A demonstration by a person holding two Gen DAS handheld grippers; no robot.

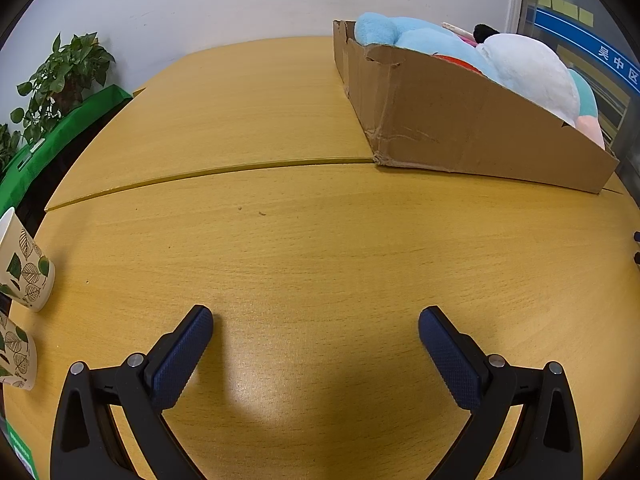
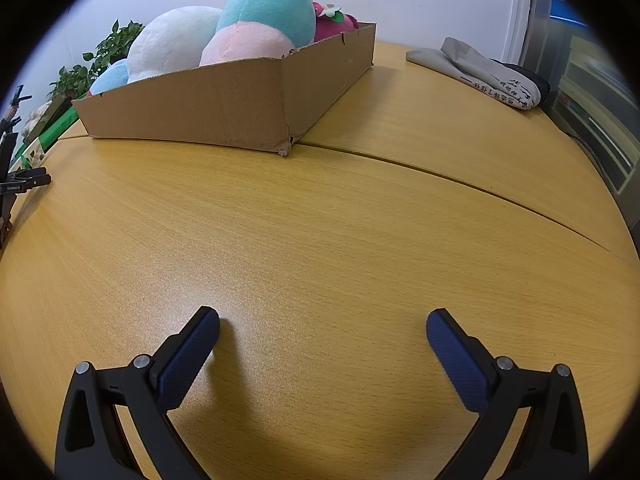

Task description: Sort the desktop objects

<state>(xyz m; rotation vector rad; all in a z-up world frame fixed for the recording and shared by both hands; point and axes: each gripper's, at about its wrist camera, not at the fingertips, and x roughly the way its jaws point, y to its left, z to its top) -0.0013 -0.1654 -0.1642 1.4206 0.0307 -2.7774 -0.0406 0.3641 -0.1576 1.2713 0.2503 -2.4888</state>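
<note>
Hovering with both grippers spread wide and empty, we've got only the paper cups loose, just off the left gripper, right gripper farther.

Each black plastic two-finger tool, left and right, carries dark blue textured pads and silver round rivets
</note>
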